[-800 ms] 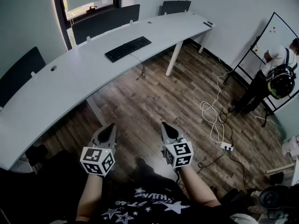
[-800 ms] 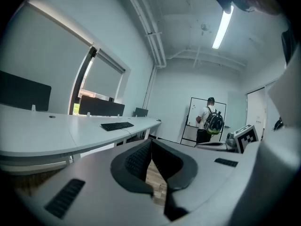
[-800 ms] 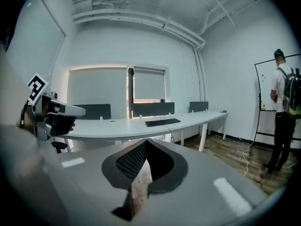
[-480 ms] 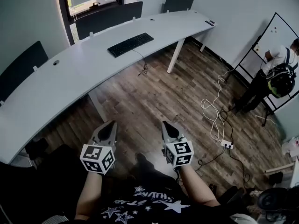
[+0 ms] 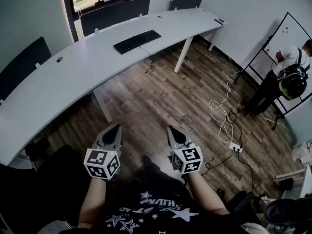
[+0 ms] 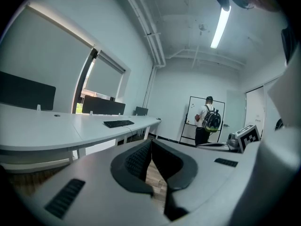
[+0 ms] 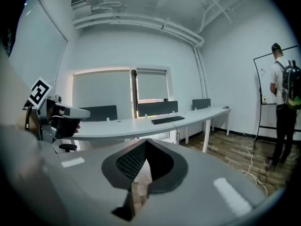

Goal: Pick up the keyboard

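Note:
A black keyboard (image 5: 137, 41) lies on the long curved white desk (image 5: 73, 77), far ahead of both grippers; its cable hangs off the front edge. It shows small in the left gripper view (image 6: 118, 123) and the right gripper view (image 7: 167, 120). My left gripper (image 5: 113, 129) and right gripper (image 5: 173, 130) are held side by side over the wooden floor, close to my body. Both are shut with nothing between the jaws.
Dark chairs (image 5: 115, 13) stand behind the desk, and another chair (image 5: 22, 67) sits at the left. A person (image 5: 285, 77) with a backpack stands at a whiteboard (image 5: 288, 38) on the right. White cables and a power strip (image 5: 236, 147) lie on the floor.
The head view has shifted slightly, so the desk and keyboard sit a little higher and further right in the frame. Both grippers stay shut in the same place.

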`<state>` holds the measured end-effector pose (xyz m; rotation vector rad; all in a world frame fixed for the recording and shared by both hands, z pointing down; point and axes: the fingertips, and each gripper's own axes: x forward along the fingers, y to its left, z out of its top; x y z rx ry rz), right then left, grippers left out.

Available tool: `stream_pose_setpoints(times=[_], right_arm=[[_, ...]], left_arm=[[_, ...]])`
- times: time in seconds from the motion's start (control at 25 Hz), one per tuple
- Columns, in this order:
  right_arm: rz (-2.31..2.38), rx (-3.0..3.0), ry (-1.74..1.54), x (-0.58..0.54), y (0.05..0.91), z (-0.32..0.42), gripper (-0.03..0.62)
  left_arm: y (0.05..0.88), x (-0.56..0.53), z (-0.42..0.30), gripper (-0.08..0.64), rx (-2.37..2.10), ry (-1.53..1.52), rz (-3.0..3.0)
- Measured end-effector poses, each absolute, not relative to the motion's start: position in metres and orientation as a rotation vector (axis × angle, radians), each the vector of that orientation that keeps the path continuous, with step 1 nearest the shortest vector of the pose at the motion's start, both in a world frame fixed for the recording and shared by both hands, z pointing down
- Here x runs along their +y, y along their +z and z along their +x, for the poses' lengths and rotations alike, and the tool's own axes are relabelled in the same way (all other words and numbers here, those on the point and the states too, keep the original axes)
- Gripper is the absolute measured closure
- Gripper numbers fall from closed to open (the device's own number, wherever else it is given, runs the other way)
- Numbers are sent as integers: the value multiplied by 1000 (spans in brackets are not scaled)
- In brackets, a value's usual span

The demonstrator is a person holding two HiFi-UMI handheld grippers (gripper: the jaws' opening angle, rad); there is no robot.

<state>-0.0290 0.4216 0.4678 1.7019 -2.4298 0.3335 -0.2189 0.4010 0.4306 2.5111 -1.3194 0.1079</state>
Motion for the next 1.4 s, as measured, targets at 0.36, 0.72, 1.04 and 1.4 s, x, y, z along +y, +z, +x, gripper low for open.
stream_pose_setpoints(times=[0.36,0.72,1.04,1.4], right_arm=[[1747,-2426,329,426,470,-15,589],[1628,-2493,333,366,479,-15,588],[1512,-2573,306,292,474,23,588],[1563,-2603,378,220,468,80,588]], left_arm=[[438,404,-223,549,-1312,82,2499],[447,349,-214,549,-1386,160,2462],[458,274,-163,549,-1402,194,2451],[448,211,-97,549,-1380,242,2496]])
